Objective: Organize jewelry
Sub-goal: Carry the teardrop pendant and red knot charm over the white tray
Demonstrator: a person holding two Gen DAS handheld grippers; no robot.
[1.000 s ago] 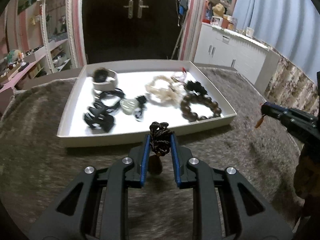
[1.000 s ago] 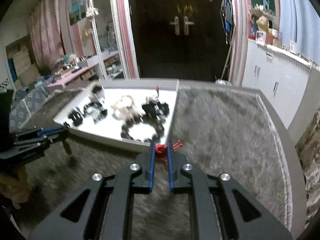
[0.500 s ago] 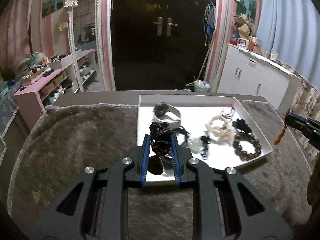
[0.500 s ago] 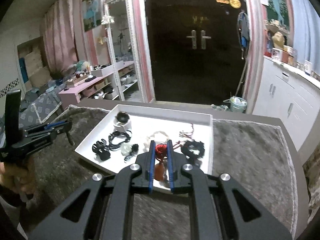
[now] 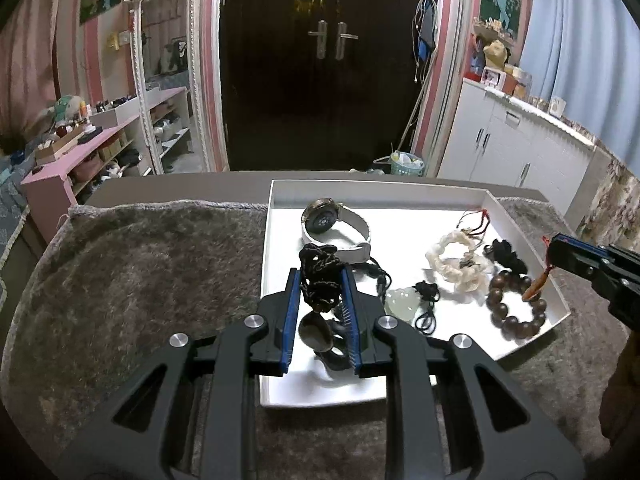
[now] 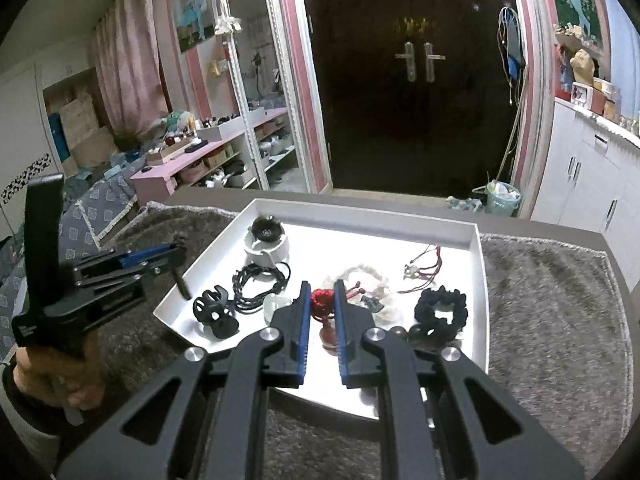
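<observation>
Here the left hand-held gripper (image 5: 321,280) is clamped on a dark braided cord (image 5: 318,276) whose brown pendant (image 5: 316,331) hangs over the near left of the white tray (image 5: 276,200), likely so it drops inside. The right hand-held gripper (image 6: 322,300) pinches a red knotted cord (image 6: 322,300), its reddish pendant (image 6: 329,334) dangling above the tray's near edge, by the bead bracelet (image 5: 516,304).

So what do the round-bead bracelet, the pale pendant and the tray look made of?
Bead bracelet: probably wood, dark brown with a dull sheen. Pale pendant: jade-like stone or glass, milky, translucent and glossy. Tray: smooth matte white, card or plastic; cannot tell which.
</observation>
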